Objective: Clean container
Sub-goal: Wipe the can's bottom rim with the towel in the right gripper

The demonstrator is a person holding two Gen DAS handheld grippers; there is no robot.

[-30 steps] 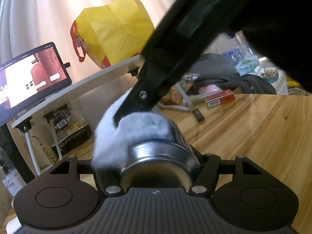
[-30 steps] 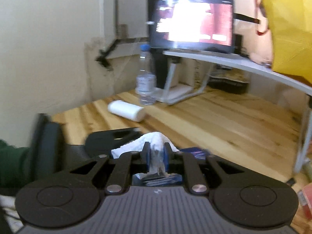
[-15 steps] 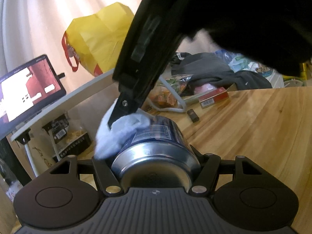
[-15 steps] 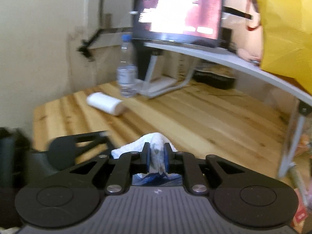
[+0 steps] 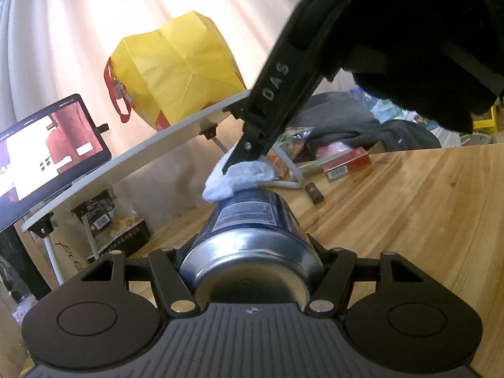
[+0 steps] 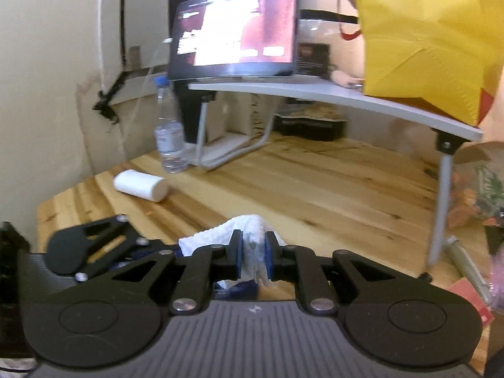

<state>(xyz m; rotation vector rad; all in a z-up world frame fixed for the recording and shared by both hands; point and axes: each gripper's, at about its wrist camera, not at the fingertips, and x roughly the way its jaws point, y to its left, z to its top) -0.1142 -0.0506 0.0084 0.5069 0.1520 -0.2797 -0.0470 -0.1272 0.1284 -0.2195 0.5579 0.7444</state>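
Between the left gripper's (image 5: 252,252) two fingers: one blue-and-silver can (image 5: 252,236), clamped, lying lengthwise above the wooden table (image 5: 409,214). On the can's far end rests one white cloth wad (image 5: 242,176), pinched tight in the right gripper (image 6: 254,256). Beyond: one white roll (image 6: 140,185), likely paper; one water bottle (image 6: 168,135); one tablet (image 6: 234,33); one yellow bag (image 5: 176,66); one red box (image 5: 346,165).

On my wooden table (image 6: 315,189), a white roll (image 6: 140,185) lies on its side near an upright water bottle (image 6: 168,129). A lit screen (image 6: 234,33) and yellow bag (image 5: 176,69) sit on a white riser shelf (image 6: 315,93); a red box (image 5: 346,164) lies beyond.
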